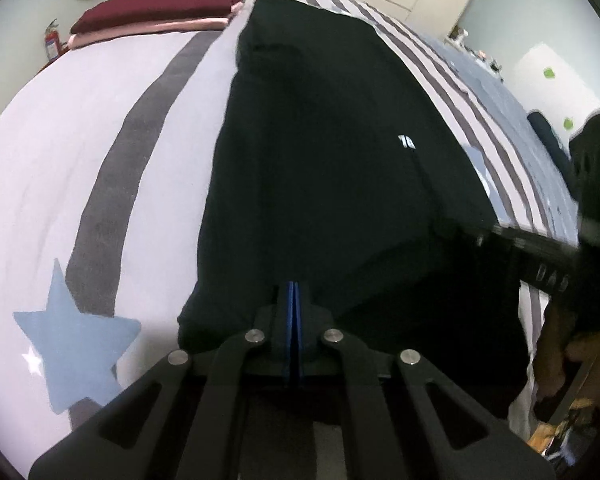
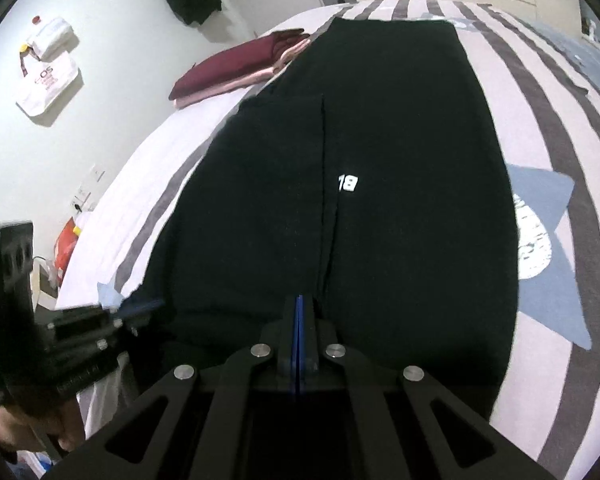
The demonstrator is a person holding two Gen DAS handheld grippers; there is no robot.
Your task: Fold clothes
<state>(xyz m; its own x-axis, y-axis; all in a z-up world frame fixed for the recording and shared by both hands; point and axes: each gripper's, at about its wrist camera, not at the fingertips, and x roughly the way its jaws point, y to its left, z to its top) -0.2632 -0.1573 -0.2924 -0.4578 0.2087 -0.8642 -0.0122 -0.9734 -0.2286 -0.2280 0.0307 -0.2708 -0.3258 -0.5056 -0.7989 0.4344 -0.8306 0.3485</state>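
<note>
A: Which step is this?

B: I'd say the grab before a lengthwise fold. The black garment [image 2: 400, 140] lies flat along the striped bed [image 2: 540, 92], its near hem at the bed's front edge, with a small white label [image 2: 348, 183] near the middle.

A: And the grippers?

B: The left hand-held gripper [image 1: 291, 292] has its jaws together at the hem's left part; the right hand-held gripper [image 2: 299, 308] is closed too, at the hem by the centre seam. The cloth is too dark to tell for sure whether each pinches fabric, though it looks so.

A: Next move?

B: Probably lift both corners evenly and carry the hem toward the far end, keeping the edges square and clear of the folded maroon pile [image 1: 156, 10] beside it.
</note>
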